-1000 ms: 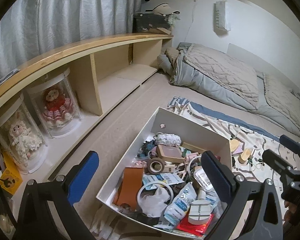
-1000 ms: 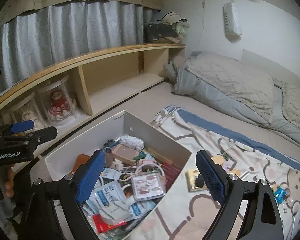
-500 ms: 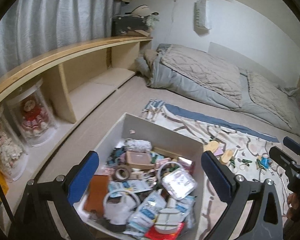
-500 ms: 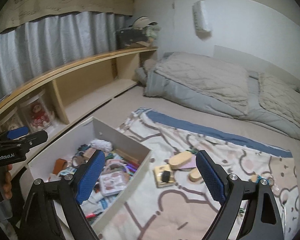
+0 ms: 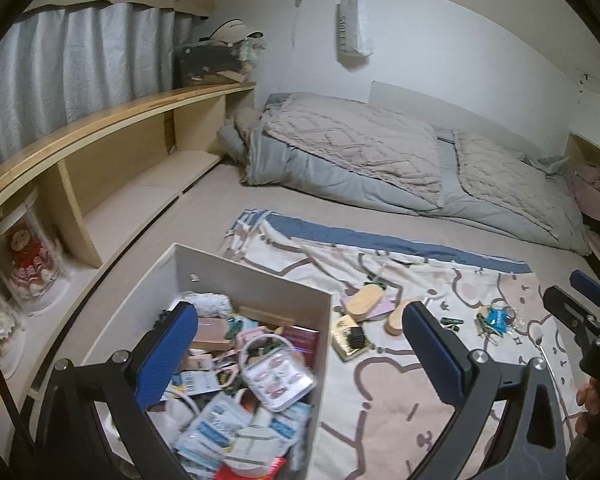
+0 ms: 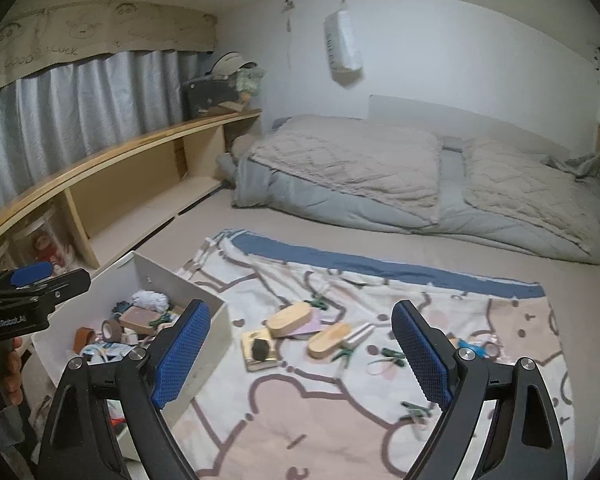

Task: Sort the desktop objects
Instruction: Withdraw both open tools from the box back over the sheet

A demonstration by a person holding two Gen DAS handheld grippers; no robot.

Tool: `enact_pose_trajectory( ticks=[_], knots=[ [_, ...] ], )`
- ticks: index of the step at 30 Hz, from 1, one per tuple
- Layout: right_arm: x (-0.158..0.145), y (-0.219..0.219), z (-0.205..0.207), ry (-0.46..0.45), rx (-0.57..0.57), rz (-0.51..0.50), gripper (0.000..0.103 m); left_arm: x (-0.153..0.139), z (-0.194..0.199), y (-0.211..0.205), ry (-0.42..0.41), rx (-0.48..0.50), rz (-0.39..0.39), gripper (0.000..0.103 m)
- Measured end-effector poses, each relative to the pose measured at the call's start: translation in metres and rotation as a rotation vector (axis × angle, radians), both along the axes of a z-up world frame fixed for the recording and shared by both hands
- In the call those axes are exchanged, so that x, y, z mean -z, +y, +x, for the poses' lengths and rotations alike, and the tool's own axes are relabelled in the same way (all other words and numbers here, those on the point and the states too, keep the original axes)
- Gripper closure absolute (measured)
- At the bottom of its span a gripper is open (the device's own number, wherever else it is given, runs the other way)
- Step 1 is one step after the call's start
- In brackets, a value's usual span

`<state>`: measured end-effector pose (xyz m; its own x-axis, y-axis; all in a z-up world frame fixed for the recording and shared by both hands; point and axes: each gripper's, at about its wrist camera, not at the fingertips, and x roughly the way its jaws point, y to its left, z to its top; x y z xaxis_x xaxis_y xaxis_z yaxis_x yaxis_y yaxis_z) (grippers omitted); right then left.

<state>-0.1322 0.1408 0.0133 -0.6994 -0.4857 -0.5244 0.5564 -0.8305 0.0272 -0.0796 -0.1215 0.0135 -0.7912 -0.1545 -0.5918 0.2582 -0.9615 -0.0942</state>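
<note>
A white box (image 5: pixel 236 280) full of small clutter sits on the bed, low in the left wrist view; it also shows at the left of the right wrist view (image 6: pixel 220 332). Loose items lie on a patterned blanket (image 6: pixel 340 400) to its right: two wooden pieces (image 6: pixel 290 318), a gold-framed card with a black clip (image 6: pixel 260 350), green clips (image 6: pixel 392 354) and a blue keyring (image 5: pixel 496 316). My left gripper (image 5: pixel 300 352) is open and empty above the box's right wall. My right gripper (image 6: pixel 302 354) is open and empty above the blanket.
A wooden shelf (image 5: pixel 112 132) runs along the left, with dolls in clear cases (image 5: pixel 24 256) underneath. Folded grey and beige quilts (image 6: pixel 380 168) lie at the back against the white wall. Grey curtains hang above the shelf.
Both grippers have swung to the right, from over the box toward the blanket and its loose items. Both have stayed open and empty.
</note>
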Motion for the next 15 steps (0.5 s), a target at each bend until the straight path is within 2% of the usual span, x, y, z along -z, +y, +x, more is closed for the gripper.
enact_pose_trajectory(
  ticks=[9, 15],
  knots=[
    [-0.006, 0.046, -0.007, 0.02, 0.07, -0.014, 0.011, -0.008, -0.008, 0.03, 0.023, 0.04, 0.022, 0.0],
    [-0.003, 0.076, -0.018, -0.001, 0.137, -0.045, 0.011, -0.012, -0.011, 0.045, 0.047, 0.061, 0.034, 0.0]
  ],
)
